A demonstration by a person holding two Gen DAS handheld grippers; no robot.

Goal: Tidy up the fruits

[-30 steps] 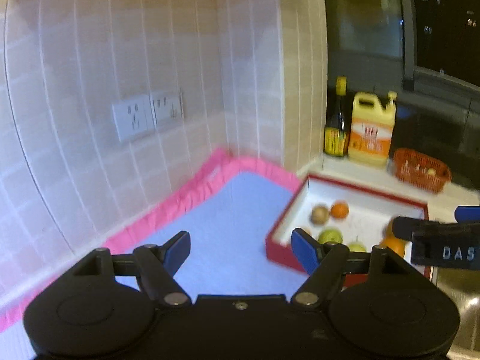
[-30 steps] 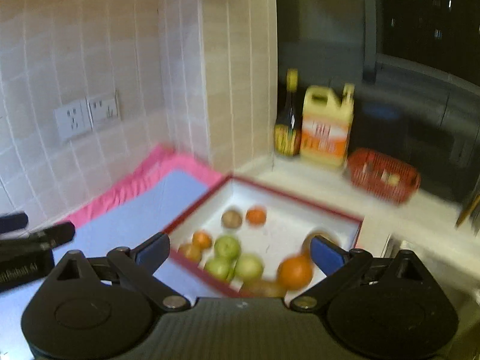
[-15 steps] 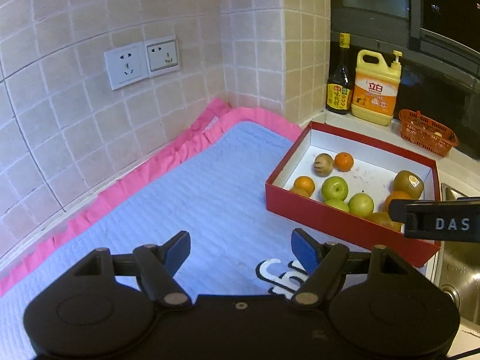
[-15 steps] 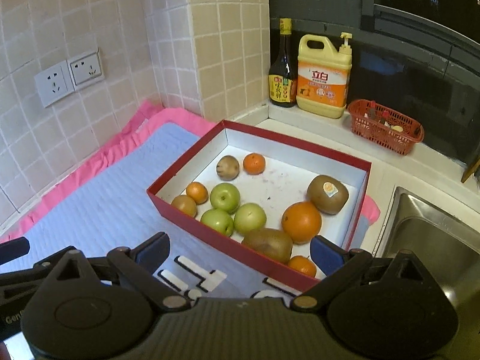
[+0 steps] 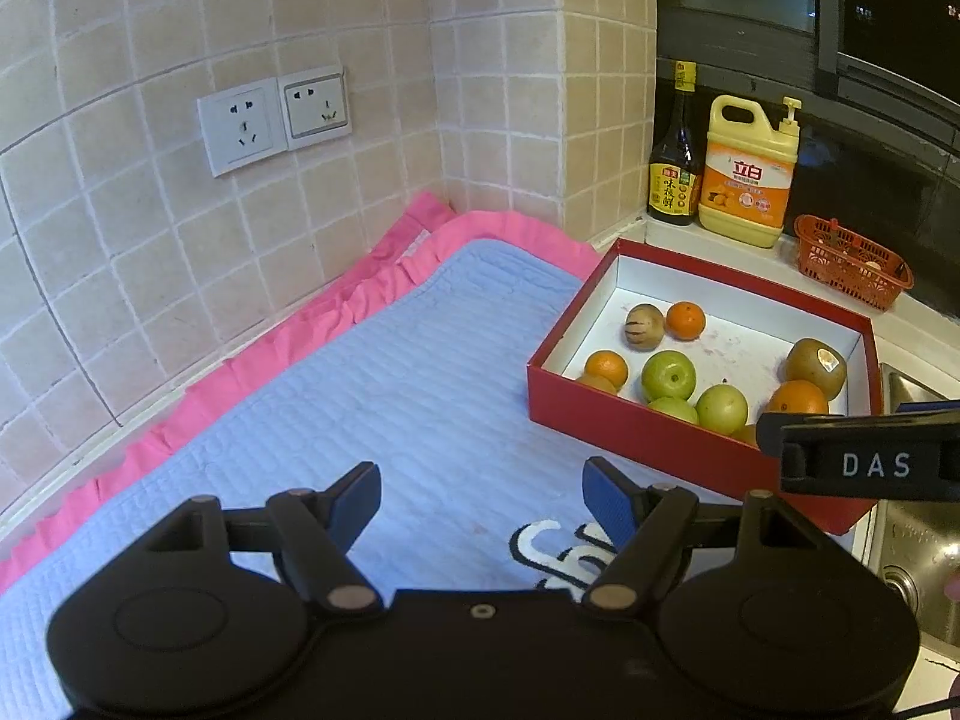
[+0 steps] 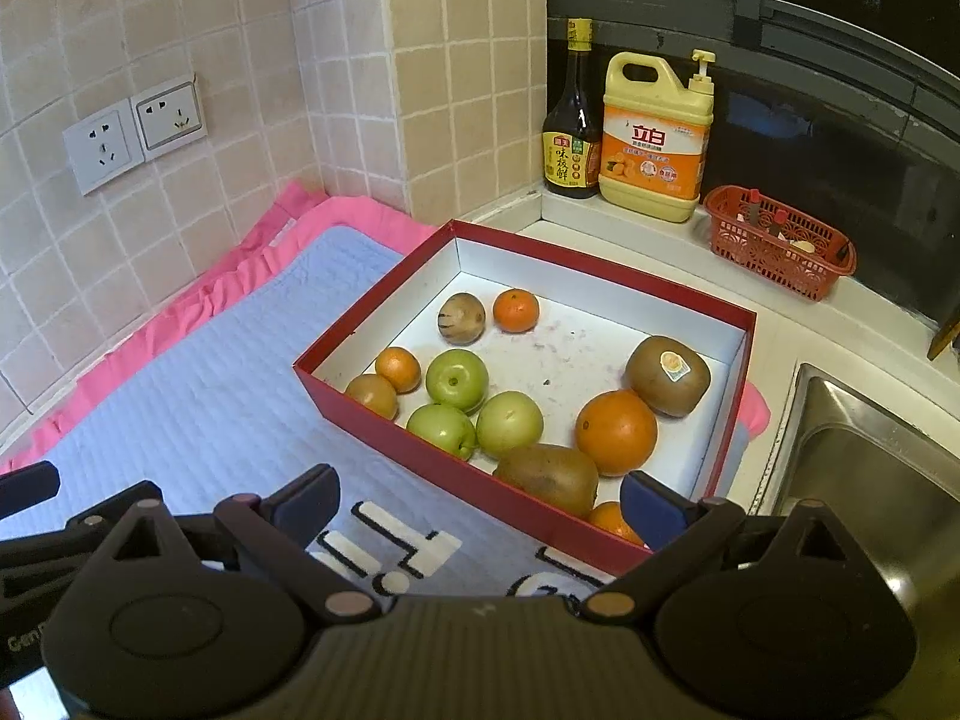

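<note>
Both claws are held low over the blue quilted mat on the bench, and nothing is gripped by either. The left claw is spread wide above bare mat, well left of the fruit. The right claw is likewise released, its right finger hanging just over the near corner of the red box.

All the fruit that can be seen lies inside that box: three green apples bunched at the near wall, a large orange, two kiwis, small mandarins and a brownish striped fruit. No order by kind can be made out; whether a sort is under way or the box itself is the goal cannot be settled here.

Risks are easily spotted. The fruits are round and loose on a smooth white floor, so a nudge from an open finger could send one rolling into its neighbours. The near kiwi and the small orange beside it are tucked hard against the near wall, where a finger could catch the cardboard rim and drag the light box across the mat. The sink lies just right of the box, so a dropped fruit could be lost into it.
</note>
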